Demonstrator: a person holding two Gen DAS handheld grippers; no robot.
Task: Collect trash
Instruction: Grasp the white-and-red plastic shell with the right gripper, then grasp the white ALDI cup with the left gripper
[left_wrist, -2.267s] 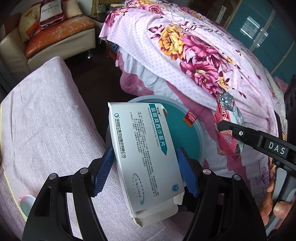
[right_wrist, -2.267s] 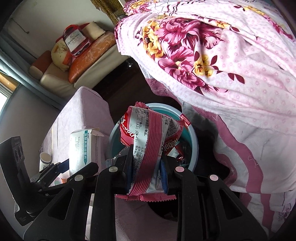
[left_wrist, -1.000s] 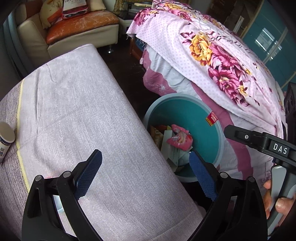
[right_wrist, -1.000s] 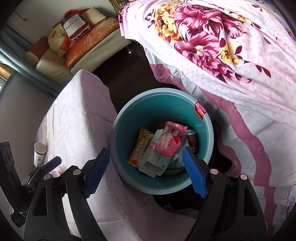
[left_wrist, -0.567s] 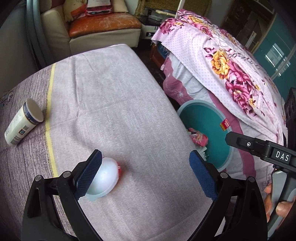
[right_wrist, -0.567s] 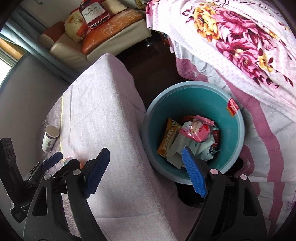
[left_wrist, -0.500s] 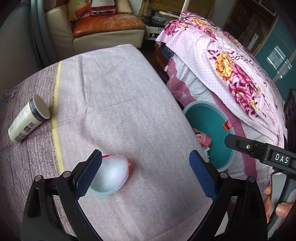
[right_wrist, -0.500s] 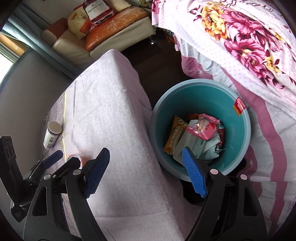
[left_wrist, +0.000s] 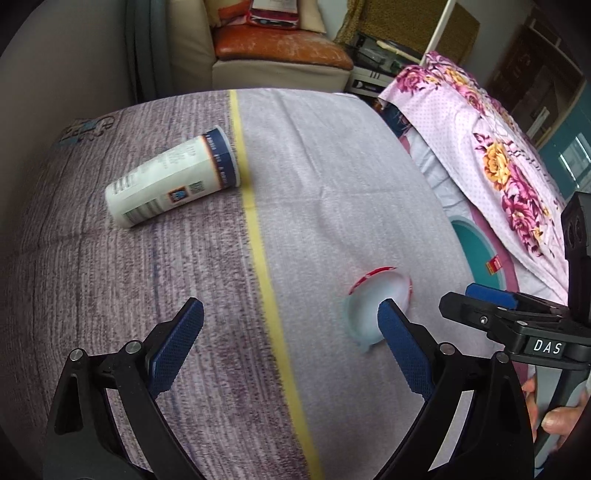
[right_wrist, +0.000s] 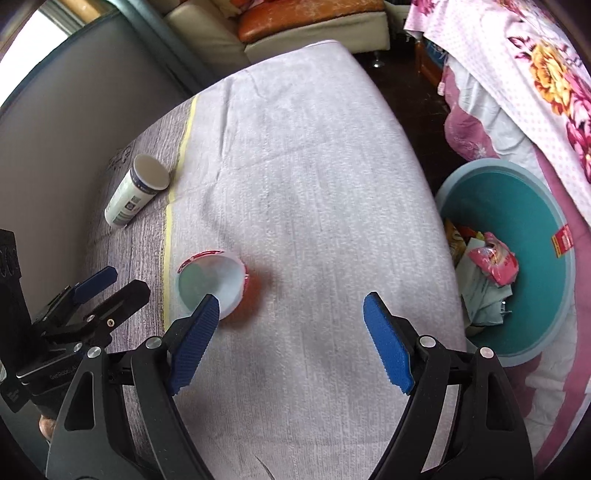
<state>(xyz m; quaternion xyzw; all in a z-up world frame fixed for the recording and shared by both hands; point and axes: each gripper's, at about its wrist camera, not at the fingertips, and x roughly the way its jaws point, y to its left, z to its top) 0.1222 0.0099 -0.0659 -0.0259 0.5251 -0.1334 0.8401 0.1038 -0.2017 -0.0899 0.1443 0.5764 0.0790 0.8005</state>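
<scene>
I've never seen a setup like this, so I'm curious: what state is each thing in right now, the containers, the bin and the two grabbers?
White cylindrical bottle with blue band: lying on its side.
Small white cup with red rim: tipped over, empty.
Round teal plastic bin: partly filled with wrappers.
Left gripper: jaws open, empty.
Right gripper: jaws open, empty.

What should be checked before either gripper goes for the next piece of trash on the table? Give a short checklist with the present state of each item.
1. Left gripper empty, jaws apart: ok.
2. Right gripper empty, jaws apart: ok.
3. Red-rimmed cup lying on its side on the cloth-covered table, nothing gripping it: ok.
4. White bottle lying on its side farther back, clear of the cup: ok.
5. Teal bin beside the table, open-topped, trash only at its bottom: ok.
6. Cup empty of liquid: cannot tell, the picture is blurred.
</scene>
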